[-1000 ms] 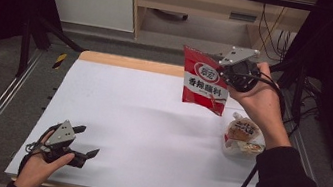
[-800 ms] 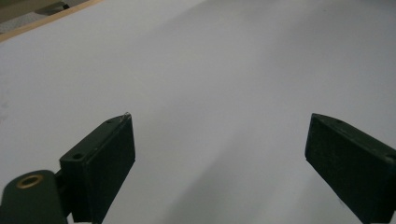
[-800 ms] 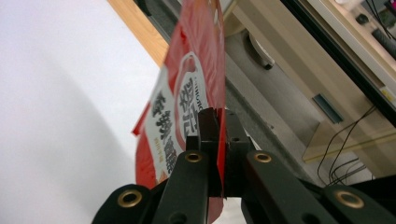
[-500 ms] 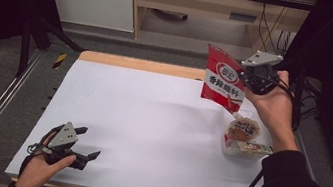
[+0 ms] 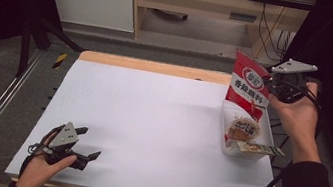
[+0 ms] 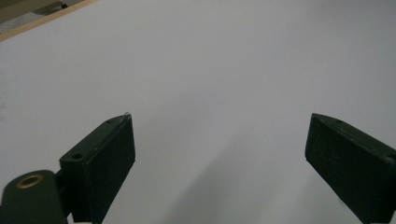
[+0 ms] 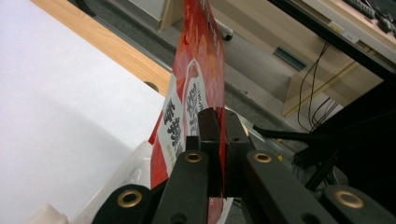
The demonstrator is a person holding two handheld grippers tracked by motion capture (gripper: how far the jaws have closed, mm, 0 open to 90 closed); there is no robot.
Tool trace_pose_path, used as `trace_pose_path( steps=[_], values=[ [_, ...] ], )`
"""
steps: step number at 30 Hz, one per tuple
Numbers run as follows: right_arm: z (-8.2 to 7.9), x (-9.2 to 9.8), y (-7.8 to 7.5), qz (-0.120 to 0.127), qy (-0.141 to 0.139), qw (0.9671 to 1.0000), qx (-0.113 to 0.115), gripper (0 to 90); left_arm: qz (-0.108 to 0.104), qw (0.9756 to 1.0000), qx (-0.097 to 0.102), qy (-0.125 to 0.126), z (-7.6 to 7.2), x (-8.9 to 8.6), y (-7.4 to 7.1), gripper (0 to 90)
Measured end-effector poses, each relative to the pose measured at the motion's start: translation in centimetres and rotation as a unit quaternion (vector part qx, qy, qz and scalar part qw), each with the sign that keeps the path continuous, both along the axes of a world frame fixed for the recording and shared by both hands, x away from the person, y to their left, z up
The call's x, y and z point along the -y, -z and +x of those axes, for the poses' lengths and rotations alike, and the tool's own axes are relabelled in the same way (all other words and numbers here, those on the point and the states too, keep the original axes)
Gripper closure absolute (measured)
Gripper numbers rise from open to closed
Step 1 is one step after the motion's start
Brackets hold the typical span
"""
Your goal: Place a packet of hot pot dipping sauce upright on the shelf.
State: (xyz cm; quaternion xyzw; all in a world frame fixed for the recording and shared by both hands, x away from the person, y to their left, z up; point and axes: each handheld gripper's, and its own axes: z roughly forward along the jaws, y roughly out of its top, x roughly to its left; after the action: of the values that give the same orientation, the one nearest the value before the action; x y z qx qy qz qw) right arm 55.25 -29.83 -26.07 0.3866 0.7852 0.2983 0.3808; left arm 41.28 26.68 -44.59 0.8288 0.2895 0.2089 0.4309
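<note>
At the near-left corner of the white surface point(image 5: 150, 121) our left claw point(image 5: 86, 154) rests low in the hand with its jaws spread wide and nothing between them; in the left gripper view there is bare white sheet ahead of it, so we judge it is simply parked out of the way. The middle of the surface carries nothing that would block a path across it; a wooden edge strip point(image 5: 153, 66) runs along the far side. Toward the right stands a clear plastic tub point(image 5: 246, 151), with a wrapped bun point(image 5: 242, 128) and a flat packet point(image 5: 257, 148) lying in it. Directly above the tub's far end our right claw point(image 5: 269, 87) pinches the red seasoning pouch point(image 5: 249, 86) by its side edge, jaws clamped tight on it; the pouch hangs on edge, tilted, lower corner nearest the tub, which suits dropping it in. We expect the bun and packet to crowd the landing.
</note>
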Motion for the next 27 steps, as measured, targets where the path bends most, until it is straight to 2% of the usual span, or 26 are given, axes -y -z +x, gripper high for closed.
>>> trace_pose_path(
  steps=[11,20,23,27],
  values=[
    [0.5,0.6,2.2,0.004,0.013,0.9998,-0.017,90.0,0.004,1.0,-0.002,0.005,0.0,0.0,0.0,8.2],
    [0.5,0.7,4.7,0.028,0.02,0.999,-0.031,90.0,0.004,0.9999,-0.004,0.008,0.0,0.2,0.0,8.2],
    [0.3,1.3,5.0,0.042,0.026,0.9984,-0.028,90.0,0.005,0.9999,-0.004,0.009,0.0,0.2,0.1,8.2],
    [-0.1,2.1,5.4,0.047,0.031,0.998,-0.03,89.9,0.007,0.9999,-0.004,0.01,0.0,0.3,0.1,8.2]
  ],
)
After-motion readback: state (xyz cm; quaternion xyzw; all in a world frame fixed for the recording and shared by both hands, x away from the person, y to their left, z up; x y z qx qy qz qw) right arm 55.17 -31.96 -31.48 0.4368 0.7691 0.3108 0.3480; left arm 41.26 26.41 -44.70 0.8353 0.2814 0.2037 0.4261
